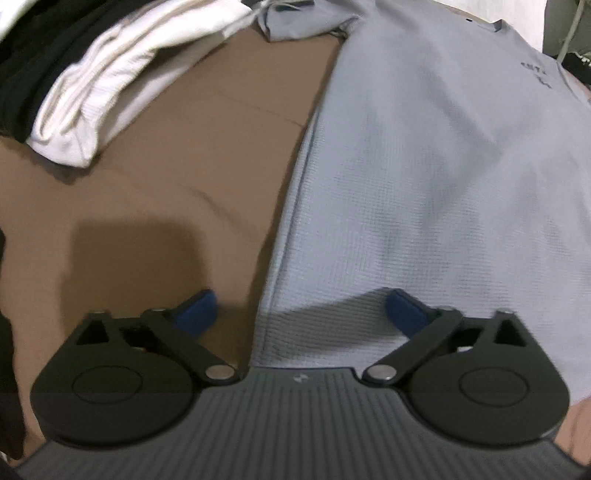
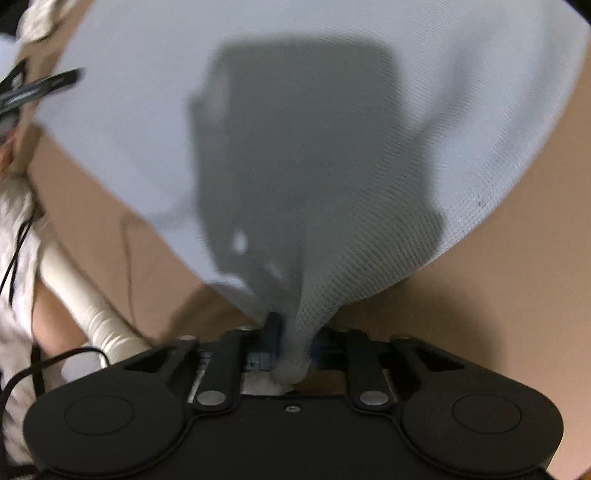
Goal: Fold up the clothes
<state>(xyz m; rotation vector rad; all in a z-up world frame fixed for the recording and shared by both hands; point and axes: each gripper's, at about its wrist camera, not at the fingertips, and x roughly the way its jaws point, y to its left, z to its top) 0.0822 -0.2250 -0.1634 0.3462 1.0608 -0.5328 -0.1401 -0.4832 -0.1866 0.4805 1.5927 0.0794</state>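
Observation:
A light grey knit shirt lies spread over a brown surface. My left gripper hangs open above the shirt's left edge near the hem; its blue pads stand wide apart, one over the brown surface, the other over the cloth, with nothing pinched. In the right wrist view the same grey shirt fills the frame, and my right gripper is shut on a bunched corner of it, the fabric drawn into a narrow twist between the jaws.
Folded white cloth and dark garments lie stacked at the far left. A small grey folded piece sits at the back. A person's white sleeve and black cables show at the left of the right wrist view.

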